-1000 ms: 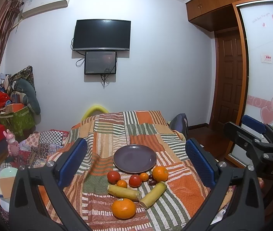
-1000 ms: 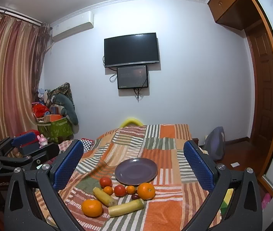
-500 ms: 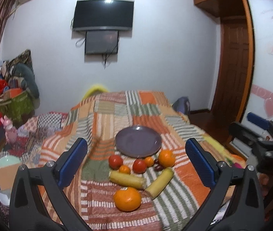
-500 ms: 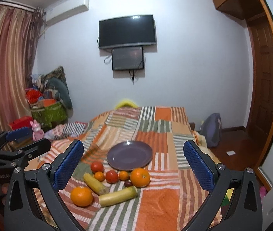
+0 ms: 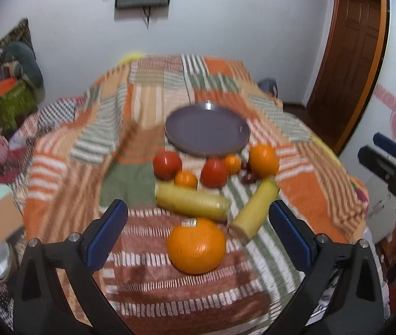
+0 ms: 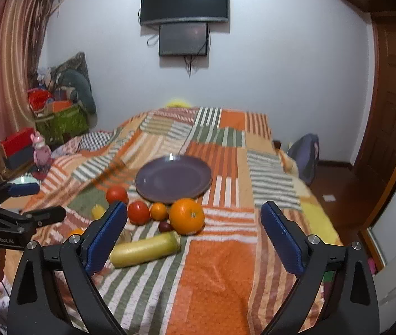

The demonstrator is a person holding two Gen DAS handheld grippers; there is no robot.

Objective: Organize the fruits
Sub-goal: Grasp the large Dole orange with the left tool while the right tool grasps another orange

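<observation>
The fruit lies in a loose cluster on a patchwork striped blanket (image 5: 66,173), all of it on the near side of a purple plate (image 5: 207,131) that holds nothing. In the left wrist view, a large orange (image 5: 196,246) sits between the spread jaws of the left gripper (image 5: 197,233), slightly beyond the fingertips and not touched by either blue pad. Just past it lie two pale yellow banana-like fruits: one (image 5: 192,201) crosswise ahead of the jaws, the other (image 5: 255,208) angled toward the right-hand finger, its near end close to the orange. Farther ahead, next to the plate's near rim, are two red tomatoes (image 5: 167,165) (image 5: 214,172), two small tangerines (image 5: 186,180) (image 5: 232,164), a second large orange (image 5: 264,159) and a small dark red fruit (image 5: 249,178), too blurred to name.

The right gripper (image 6: 192,234) also stands wide open and grips nothing. Between its jaws, beyond the fingertips, sit the second orange (image 6: 186,216), the small dark fruit (image 6: 165,226) touching it, and the angled yellow fruit (image 6: 145,249), whose near end lies just beside the left-hand pad. A tomato (image 6: 138,212) and a tangerine (image 6: 159,211) rest just ahead of that pad's tip. The plate (image 6: 173,179) lies farther ahead, centred between the jaws.
</observation>
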